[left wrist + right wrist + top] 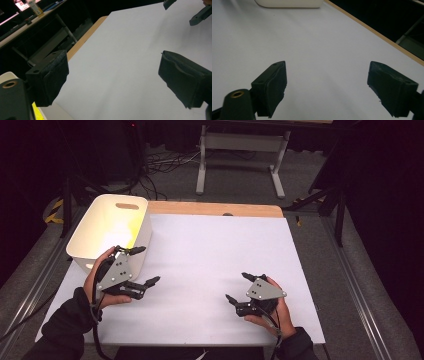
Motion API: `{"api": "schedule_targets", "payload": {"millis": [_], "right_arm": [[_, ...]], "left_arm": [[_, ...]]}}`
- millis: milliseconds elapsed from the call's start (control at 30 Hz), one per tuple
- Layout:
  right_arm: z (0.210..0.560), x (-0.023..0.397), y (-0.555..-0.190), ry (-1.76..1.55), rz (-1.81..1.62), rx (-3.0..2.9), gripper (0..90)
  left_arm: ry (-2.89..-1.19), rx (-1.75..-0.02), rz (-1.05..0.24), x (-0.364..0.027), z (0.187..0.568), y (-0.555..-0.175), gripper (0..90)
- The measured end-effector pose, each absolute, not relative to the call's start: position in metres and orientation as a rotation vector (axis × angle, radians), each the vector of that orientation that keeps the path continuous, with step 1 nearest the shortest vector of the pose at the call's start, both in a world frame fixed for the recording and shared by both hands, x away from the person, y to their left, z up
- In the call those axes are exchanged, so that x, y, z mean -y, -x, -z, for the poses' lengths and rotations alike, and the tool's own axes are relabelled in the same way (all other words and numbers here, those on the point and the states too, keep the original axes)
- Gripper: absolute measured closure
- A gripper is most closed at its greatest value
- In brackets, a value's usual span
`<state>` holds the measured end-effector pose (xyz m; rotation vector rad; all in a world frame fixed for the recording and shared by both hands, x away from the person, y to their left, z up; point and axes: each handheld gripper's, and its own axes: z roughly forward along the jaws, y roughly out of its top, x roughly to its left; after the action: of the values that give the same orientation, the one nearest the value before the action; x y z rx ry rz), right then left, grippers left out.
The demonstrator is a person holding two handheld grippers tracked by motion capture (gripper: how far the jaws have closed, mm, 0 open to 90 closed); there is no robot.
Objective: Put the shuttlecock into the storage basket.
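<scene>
Table [220,270]: white sheet over a wooden top, the wood showing as a strip along the far edge. It carries the bin and both grippers.

Bin [107,227]: white plastic tub with a slot handle in its far wall, standing at the far left corner of the table, its left wall out at the left edge. The inside is lit yellowish; nothing can be made out in it. In the right gripper view its base [289,3] shows at the top edge of the picture, well apart from that gripper's jaws.

Left gripper [145,266]: held in the person's left hand [100,282] near the left edge of the table, just beside the bin's near right corner. Jaws point toward the middle of the table and stand wide apart, with nothing between them; one jaw tip lies close against the bin's wall, contact not clear. In the left gripper view [113,80] bare white sheet lies between the two pads.

Right gripper [238,287]: held in the person's right hand [275,312] toward the near right corner of the table, well apart from the bin. Jaws point left and away, spread wide, holding nothing. In the right gripper view [327,85] plain sheet shows between the pads.
</scene>
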<state>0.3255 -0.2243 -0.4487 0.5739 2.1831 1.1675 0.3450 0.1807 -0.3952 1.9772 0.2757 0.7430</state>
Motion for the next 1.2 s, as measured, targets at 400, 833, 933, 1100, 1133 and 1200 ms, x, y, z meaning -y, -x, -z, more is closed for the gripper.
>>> {"api": "schedule_targets", "payload": {"millis": [400,833,933,1100,1133,1200], "right_arm": [[0.451,0.222,-0.322,-0.58,-1.152,-2.181,17.3],[0.454,0.227,-0.313,-0.614,-1.124,-2.157,17.2],[0.457,0.23,-0.312,-0.621,-1.12,-2.156,17.2],[0.462,0.231,-0.31,-0.628,-1.108,-2.163,17.2],[0.463,0.231,-0.31,-0.631,-1.109,-2.163,17.1],[0.464,0.231,-0.309,-0.628,-1.112,-2.166,17.0]], "left_arm": [[-2.01,-0.273,-0.761,-0.183,0.423,-0.339,10.3],[-1.967,-0.345,-0.677,-0.2,0.462,-0.333,9.8],[-1.951,-0.387,-0.641,-0.205,0.472,-0.332,9.3],[-1.99,-0.425,-0.607,-0.21,0.488,-0.329,8.4],[-1.992,-0.433,-0.605,-0.211,0.49,-0.328,8.0],[-1.991,-0.454,-0.592,-0.215,0.492,-0.326,7.8]]}}
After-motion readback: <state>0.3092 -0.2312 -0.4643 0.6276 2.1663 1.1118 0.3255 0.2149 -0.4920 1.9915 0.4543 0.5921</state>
